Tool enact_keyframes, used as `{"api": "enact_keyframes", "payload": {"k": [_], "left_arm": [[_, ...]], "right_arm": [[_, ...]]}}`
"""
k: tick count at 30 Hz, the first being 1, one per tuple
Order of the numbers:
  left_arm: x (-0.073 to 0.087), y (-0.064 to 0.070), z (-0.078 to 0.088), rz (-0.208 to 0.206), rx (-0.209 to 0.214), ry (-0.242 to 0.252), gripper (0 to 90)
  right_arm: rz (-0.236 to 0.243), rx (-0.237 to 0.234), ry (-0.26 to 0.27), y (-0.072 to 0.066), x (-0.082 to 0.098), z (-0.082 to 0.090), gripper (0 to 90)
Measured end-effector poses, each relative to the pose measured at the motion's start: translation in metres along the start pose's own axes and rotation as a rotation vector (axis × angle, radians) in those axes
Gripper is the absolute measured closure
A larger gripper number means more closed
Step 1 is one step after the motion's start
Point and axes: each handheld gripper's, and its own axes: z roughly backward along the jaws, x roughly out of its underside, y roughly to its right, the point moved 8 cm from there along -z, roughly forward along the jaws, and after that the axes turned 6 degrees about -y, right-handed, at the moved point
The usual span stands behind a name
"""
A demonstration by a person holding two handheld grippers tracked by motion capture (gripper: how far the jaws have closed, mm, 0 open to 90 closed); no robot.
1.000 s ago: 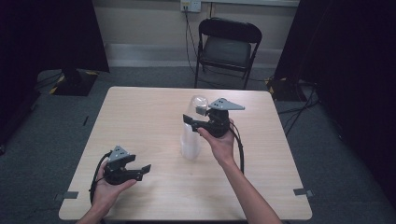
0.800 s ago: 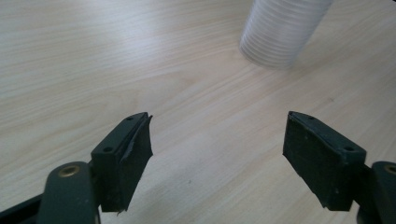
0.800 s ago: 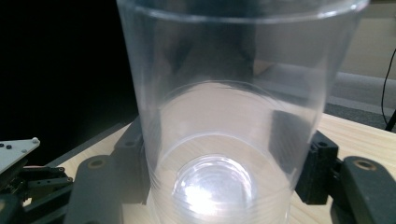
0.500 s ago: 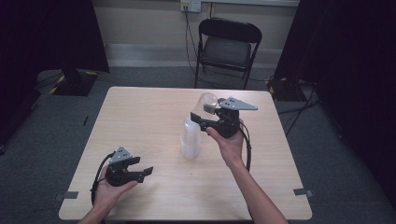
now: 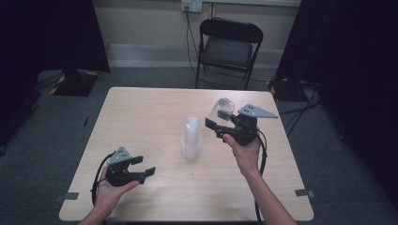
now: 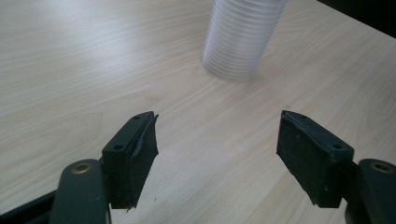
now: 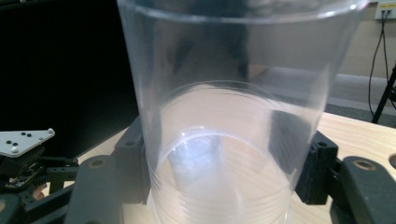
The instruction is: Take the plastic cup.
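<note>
A stack of clear plastic cups point(image 5: 192, 139) stands near the middle of the wooden table point(image 5: 141, 117); the left gripper view shows the same cup stack point(image 6: 243, 37) ahead of its jaws. My right gripper point(image 5: 217, 125) is lifted above the table to the right of the stack and is shut on a single clear cup point(image 5: 221, 110), which tilts up and to the left. That held cup point(image 7: 233, 116) sits between both jaws in the right gripper view. My left gripper point(image 5: 144, 166) rests low at the front left, open, with nothing between its jaws.
A black folding chair point(image 5: 227, 49) stands behind the table's far edge. Dark curtains hang at both sides. Grey carpet surrounds the table. The other hand's gripper point(image 7: 23, 154) appears at the lower left of the right gripper view.
My right gripper has carried the single cup rightward and away from the stack, tilting it. My left gripper has dropped a little toward the front edge.
</note>
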Motion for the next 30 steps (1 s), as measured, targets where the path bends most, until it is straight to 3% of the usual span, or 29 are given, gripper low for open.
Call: {"api": "enact_keyframes", "payload": {"k": [4,5,10,13,16,19,23,25,30], "left_arm": [[-0.004,0.003,0.000,-0.027,-0.030,0.004,28.3],[-0.007,0.005,0.000,-0.053,-0.050,0.006,28.1],[-0.015,0.013,-0.001,-0.064,-0.027,0.010,28.5],[-0.022,0.018,-0.001,-0.046,-0.012,0.048,30.2],[-0.031,0.023,0.000,-0.058,-0.007,0.095,34.1],[-0.037,0.027,-0.001,-0.050,0.014,0.117,35.8],[-0.048,0.030,-0.006,-0.044,0.009,0.134,38.6],[-0.057,0.033,-0.008,-0.052,0.023,0.161,39.0],[-0.072,0.044,-0.022,-0.083,0.061,0.158,39.8]], "right_arm": [[-0.027,0.007,-0.005,0.004,0.008,0.006,35.2],[-0.036,0.004,-0.007,0.005,0.010,0.007,35.2],[-0.070,0.007,-0.022,0.008,0.024,0.012,35.1],[-0.079,0.002,-0.033,0.007,0.031,0.014,35.1],[-0.119,-0.036,-0.040,0.003,0.040,0.016,35.1],[-0.118,-0.041,-0.046,0.001,0.044,0.017,35.0],[-0.116,-0.047,-0.044,-0.001,0.048,0.019,35.0],[-0.117,-0.049,-0.048,-0.001,0.050,0.019,34.9],[-0.136,-0.063,-0.066,-0.004,0.062,0.018,34.7]]}}
